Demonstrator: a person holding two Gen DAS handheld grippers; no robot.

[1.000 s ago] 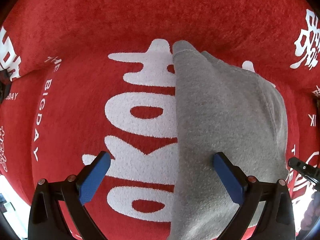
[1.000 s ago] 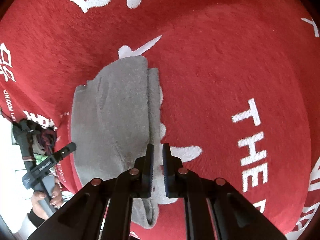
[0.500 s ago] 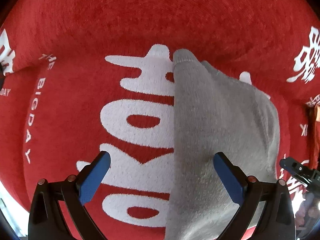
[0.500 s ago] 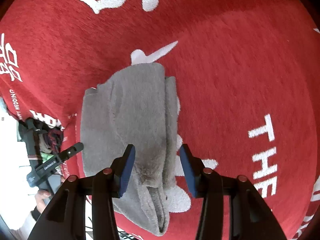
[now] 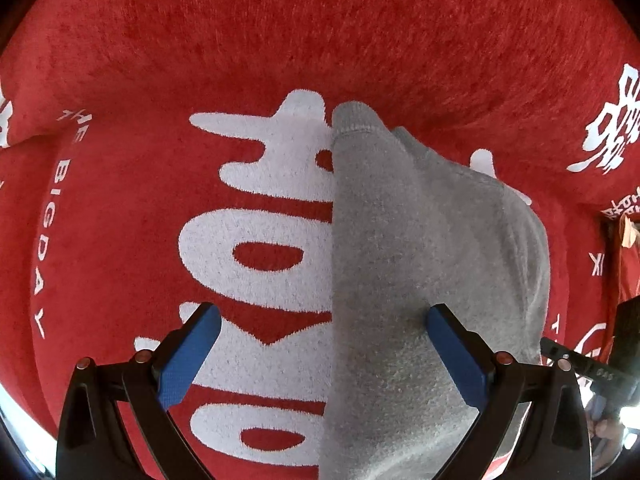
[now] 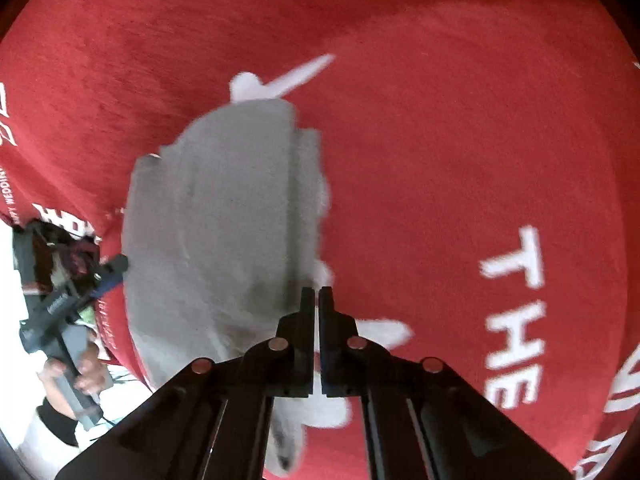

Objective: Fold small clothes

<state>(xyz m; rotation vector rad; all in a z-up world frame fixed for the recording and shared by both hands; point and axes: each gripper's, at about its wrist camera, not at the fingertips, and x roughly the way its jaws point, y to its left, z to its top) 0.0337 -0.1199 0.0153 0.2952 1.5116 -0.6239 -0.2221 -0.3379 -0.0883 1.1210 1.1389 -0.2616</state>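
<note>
A small grey garment [image 5: 420, 264] lies folded lengthwise on a red cloth with white lettering [image 5: 160, 184]. My left gripper [image 5: 322, 322] is open above it, one blue pad [image 5: 188, 356] over the red cloth, the other over the grey fabric. In the right wrist view the garment [image 6: 216, 216] lies left of centre, blurred. My right gripper [image 6: 319, 294] is shut with nothing between the fingers, its tips over the garment's right edge.
The red cloth [image 6: 460, 160] covers the whole surface. The left gripper and the hand holding it show at the left edge of the right wrist view [image 6: 60, 312], beyond the cloth's edge.
My right gripper opened half a second ago and has shut again, empty, while moving. The left gripper stayed open and barely moved.
</note>
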